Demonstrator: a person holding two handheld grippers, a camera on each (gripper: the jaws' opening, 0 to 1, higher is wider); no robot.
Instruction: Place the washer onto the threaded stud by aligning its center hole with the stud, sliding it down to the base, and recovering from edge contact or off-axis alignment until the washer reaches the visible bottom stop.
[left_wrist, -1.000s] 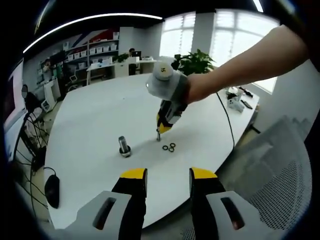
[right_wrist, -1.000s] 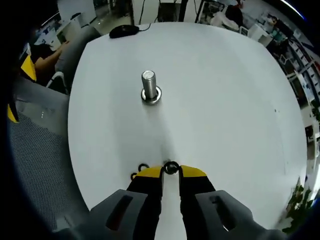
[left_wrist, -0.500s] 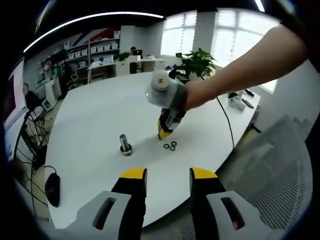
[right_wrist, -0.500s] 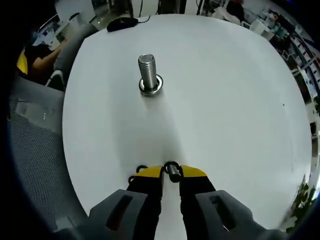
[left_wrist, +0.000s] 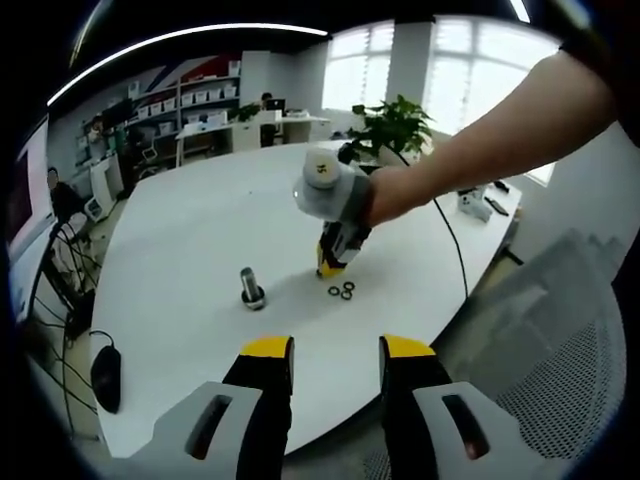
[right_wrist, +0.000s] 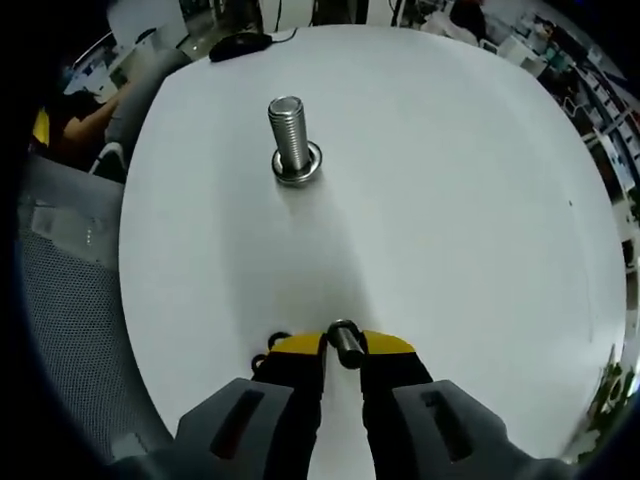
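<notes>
Raised since the earlier frame: right gripper (right_wrist: 343, 345), fingers clamped on one washer (right_wrist: 345, 341), now lifted off the bench (right_wrist: 450, 180). Stud (right_wrist: 289, 135): upright, ahead, well apart. Spare washers (left_wrist: 342, 291): left lying nearby. Left gripper (left_wrist: 331, 350): fingers apart, idle, held back to leave room.

Left gripper view from the table edge, right gripper view nearer, both on the threaded stud (left_wrist: 249, 287) (right_wrist: 291, 139)

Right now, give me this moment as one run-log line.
right gripper: shut on washer, lifted | threaded stud: upright on table, ahead, bare | left gripper: open, idle | spare washers: on table
</notes>
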